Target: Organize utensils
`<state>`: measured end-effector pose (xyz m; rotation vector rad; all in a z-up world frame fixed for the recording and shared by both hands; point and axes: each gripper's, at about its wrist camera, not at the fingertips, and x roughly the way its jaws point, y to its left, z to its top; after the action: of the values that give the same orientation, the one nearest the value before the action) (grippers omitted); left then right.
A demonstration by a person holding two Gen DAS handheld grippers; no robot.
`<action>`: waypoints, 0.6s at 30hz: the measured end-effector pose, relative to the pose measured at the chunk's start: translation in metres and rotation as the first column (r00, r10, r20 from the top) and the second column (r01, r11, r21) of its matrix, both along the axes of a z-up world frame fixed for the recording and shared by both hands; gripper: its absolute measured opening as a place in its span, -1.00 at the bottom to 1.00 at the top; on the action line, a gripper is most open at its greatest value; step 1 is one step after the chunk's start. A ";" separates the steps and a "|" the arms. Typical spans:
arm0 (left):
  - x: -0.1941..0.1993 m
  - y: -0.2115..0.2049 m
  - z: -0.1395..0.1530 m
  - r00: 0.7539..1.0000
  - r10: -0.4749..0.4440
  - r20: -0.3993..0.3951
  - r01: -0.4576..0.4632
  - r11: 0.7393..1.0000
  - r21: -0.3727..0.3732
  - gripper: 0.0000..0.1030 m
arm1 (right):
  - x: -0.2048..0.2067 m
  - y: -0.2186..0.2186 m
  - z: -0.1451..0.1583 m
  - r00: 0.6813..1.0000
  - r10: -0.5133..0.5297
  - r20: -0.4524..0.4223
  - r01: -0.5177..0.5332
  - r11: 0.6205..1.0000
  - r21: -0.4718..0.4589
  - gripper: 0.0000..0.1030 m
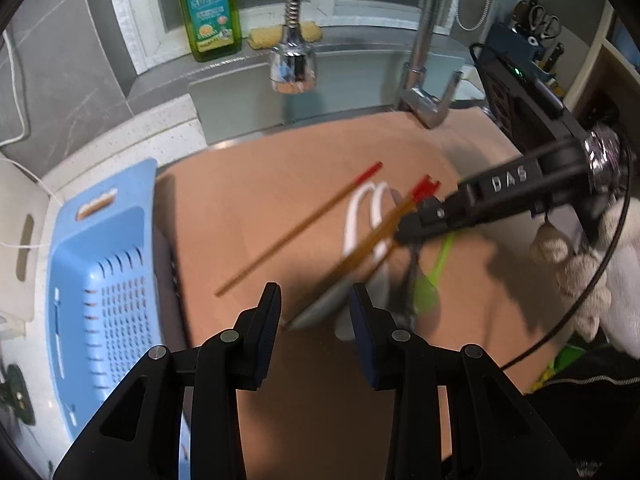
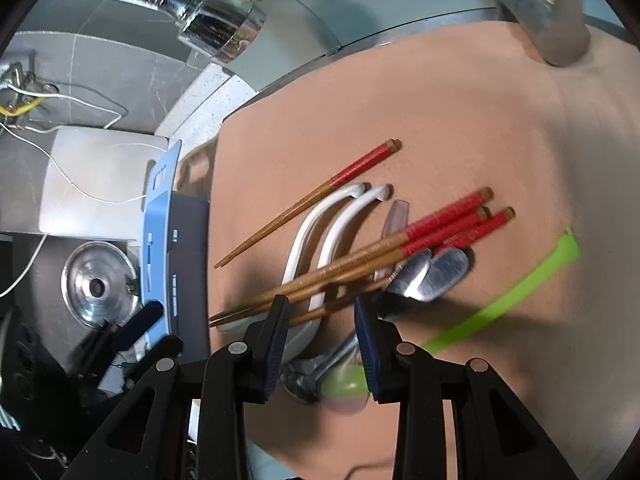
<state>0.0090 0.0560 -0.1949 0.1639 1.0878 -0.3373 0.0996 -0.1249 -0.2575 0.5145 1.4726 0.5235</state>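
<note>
A pile of utensils lies on a brown board [image 1: 280,184] over the sink. It holds red-tipped wooden chopsticks [image 2: 400,240], two white spoons [image 2: 340,216], metal spoons [image 2: 432,272], a clear spoon [image 2: 396,216] and a green utensil [image 2: 520,280]. Another red-tipped chopstick pair [image 2: 320,196] lies apart at the pile's left. My right gripper [image 2: 322,312] hangs low over the pile, jaws partly apart, chopsticks crossing under the gap, pads not pressing them. It enters the left wrist view from the right [image 1: 412,224]. My left gripper [image 1: 316,308] stands open near the pile's end, holding nothing.
A blue perforated basket [image 1: 104,280] sits left of the board. Over the board's far side hang a faucet head [image 1: 294,64] and a tap body [image 1: 424,92]. A green soap bottle [image 1: 208,8] stands on the sill. A gloved hand [image 1: 580,272] holds the right gripper.
</note>
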 end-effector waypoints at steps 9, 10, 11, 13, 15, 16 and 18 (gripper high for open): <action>-0.017 -0.023 -0.018 0.991 -0.122 -0.056 0.124 0.992 0.022 -0.34 | -0.005 0.021 -0.006 0.997 0.076 -0.001 -0.076 0.997 -0.024 -0.41; -0.017 -0.025 -0.019 0.990 -0.130 -0.059 0.132 0.991 0.027 -0.34 | -0.005 0.023 -0.006 0.996 0.086 0.004 -0.086 0.996 -0.028 -0.41; -0.016 -0.028 -0.022 0.988 -0.139 -0.062 0.142 0.989 0.035 -0.34 | -0.005 0.024 -0.006 0.996 0.092 0.009 -0.091 0.995 -0.034 -0.41; -0.016 -0.032 -0.027 0.985 -0.156 -0.075 0.160 0.986 0.046 -0.34 | -0.004 0.025 -0.004 0.995 0.098 0.024 -0.097 0.994 -0.048 -0.41; -0.015 -0.035 -0.031 0.982 -0.168 -0.086 0.172 0.984 0.045 -0.34 | -0.004 0.024 -0.003 0.995 0.098 0.027 -0.096 0.994 -0.054 -0.41; -0.016 -0.036 -0.031 0.981 -0.173 -0.089 0.177 0.984 0.037 -0.34 | -0.004 0.023 -0.004 0.995 0.098 0.028 -0.096 0.994 -0.058 -0.41; -0.017 -0.039 -0.033 0.977 -0.191 -0.093 0.194 0.981 0.017 -0.34 | -0.004 0.023 -0.004 0.995 0.095 0.031 -0.093 0.994 -0.057 -0.41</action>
<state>-0.0084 0.0170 -0.2274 0.2805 1.1692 -0.5087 0.0956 -0.1021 -0.2617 0.3921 1.4804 0.5615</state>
